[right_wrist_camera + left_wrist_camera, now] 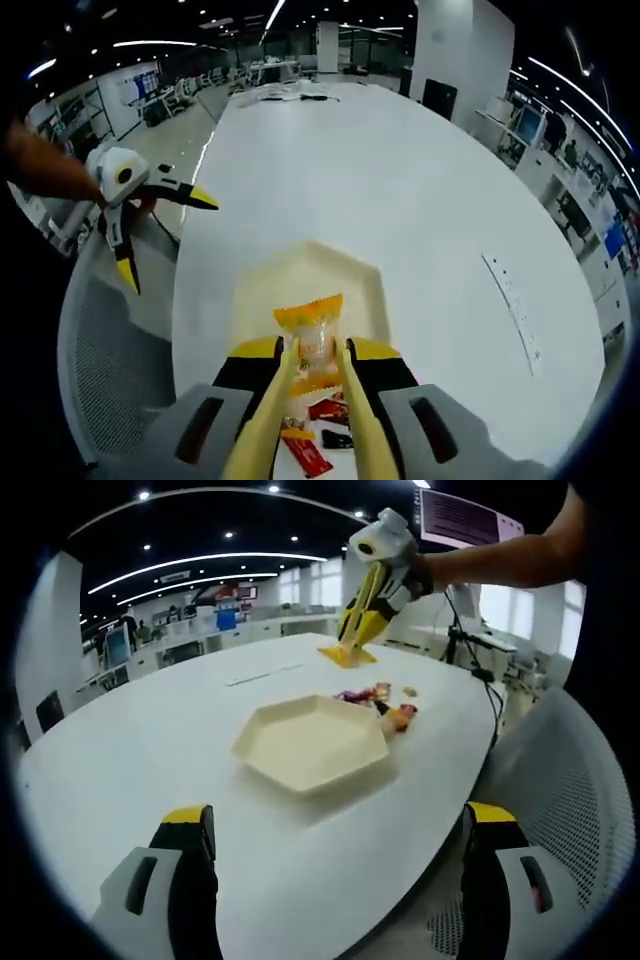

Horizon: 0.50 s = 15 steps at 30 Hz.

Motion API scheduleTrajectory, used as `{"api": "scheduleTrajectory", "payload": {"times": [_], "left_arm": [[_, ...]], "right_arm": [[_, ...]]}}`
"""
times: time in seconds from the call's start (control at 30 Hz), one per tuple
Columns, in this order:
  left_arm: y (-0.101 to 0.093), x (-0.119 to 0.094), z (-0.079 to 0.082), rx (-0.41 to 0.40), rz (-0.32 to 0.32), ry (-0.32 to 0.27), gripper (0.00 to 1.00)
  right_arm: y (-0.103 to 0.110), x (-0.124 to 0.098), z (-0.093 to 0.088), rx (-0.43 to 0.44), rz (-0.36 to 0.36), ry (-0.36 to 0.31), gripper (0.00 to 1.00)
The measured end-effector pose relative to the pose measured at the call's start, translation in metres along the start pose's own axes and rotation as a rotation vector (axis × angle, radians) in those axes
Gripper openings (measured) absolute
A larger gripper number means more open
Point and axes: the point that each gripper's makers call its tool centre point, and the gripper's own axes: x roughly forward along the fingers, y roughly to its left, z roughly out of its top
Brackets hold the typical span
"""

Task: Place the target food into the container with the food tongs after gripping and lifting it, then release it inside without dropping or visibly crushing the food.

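Observation:
My right gripper (315, 352) is shut on yellow food tongs (352, 420), and the tongs pinch an orange-and-clear snack packet (312, 335). The packet hangs over the near edge of a cream hexagonal tray (300, 262). In the left gripper view the right gripper (362, 620) holds the tongs (352, 630) and packet (348, 656) beyond the tray (310, 742), low above the table. My left gripper (340, 820) stands open and holds nothing, short of the tray; from the right gripper view it (165, 240) hovers off the table's left edge.
A small pile of loose snack packets (385, 702) lies by the tray's far right side, below the tongs (315, 440). The white oval table (150, 740) stretches wide. A grey mesh chair (560, 780) stands at its edge. A person's arm (500, 560) reaches in.

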Motion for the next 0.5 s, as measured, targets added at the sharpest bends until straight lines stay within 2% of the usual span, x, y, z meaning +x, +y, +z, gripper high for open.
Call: {"api": "scheduleTrajectory", "payload": {"times": [0.5], "left_arm": [[0.001,0.000,-0.003,0.005,0.002,0.014,0.97]], "right_arm": [[-0.013,0.017,0.045,-0.052,0.005,0.002,0.24]]}}
